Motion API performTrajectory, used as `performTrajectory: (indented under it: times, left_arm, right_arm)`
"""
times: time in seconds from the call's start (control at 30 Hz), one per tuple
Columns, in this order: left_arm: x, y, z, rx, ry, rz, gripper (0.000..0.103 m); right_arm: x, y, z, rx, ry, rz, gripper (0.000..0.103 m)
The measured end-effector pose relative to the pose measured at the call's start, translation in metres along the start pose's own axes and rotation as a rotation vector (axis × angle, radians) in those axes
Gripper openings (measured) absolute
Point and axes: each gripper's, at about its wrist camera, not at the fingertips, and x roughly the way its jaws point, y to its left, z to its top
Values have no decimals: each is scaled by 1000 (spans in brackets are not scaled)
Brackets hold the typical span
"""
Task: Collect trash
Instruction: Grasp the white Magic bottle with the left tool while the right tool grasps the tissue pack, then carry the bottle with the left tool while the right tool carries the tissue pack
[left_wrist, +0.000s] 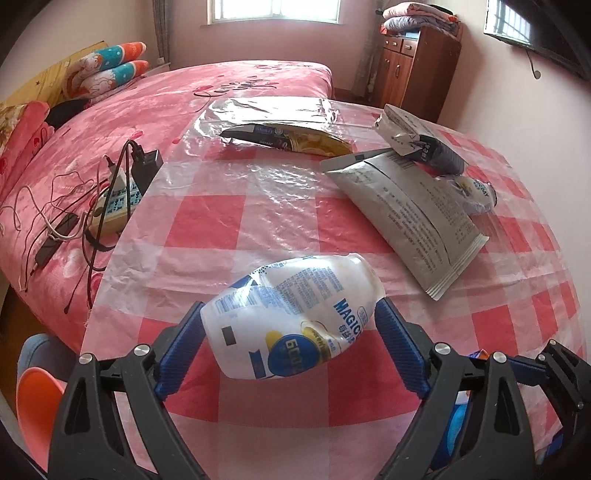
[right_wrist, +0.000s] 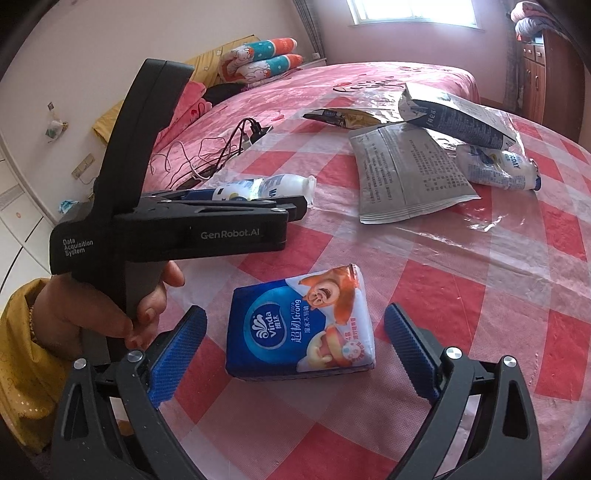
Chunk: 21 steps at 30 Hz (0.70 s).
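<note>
Trash lay scattered over a red-and-white checked plastic sheet (left_wrist: 258, 221) on the pink bed (left_wrist: 258, 79). The left gripper (left_wrist: 291, 325) pinched a crumpled white bottle (left_wrist: 291, 317) lettered "MAGIC" and "600" between its blue pads, lifted clear of the sheet. The right gripper (right_wrist: 295, 328) stood spread around a blue "Vinda Ultra Strong" tissue pack (right_wrist: 301, 325) lying on the sheet, pads apart from it on both sides. A hand (right_wrist: 107, 306) gripped the left tool's handle, marked "GenRobot.AI" and "Data Acquisition System". Farther off lay a grey printed pouch (left_wrist: 410, 218), a torn carton (left_wrist: 417, 140), a second small white bottle (right_wrist: 495, 168), and a dark "INSTANT" packet (left_wrist: 288, 138).
</note>
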Motion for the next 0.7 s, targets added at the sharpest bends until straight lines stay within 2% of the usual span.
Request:
performTrajectory:
  times: [0.27,0.37,0.47,0.53,0.7]
  left_arm:
    - [-3,2,-3,-16,-23,5,88]
    - [-5,5,-5,-32,-29,0,88]
    - [-8,10,-8,-48,-35,-6,88]
    - [-10,14,-9,-61,-39,-12,88]
    - [-17,25,-12,-94,-59,-23,88]
  right_arm:
    - [0,1,0,-17,5,-50,95]
    - [0,1,0,-20,2,-79,86]
    - [-1,1,0,-21,1,-80,81]
    - [-1,1,-1,-20,-3,-74,74]
    - [-2,4,-1,-35,-6,-71,72]
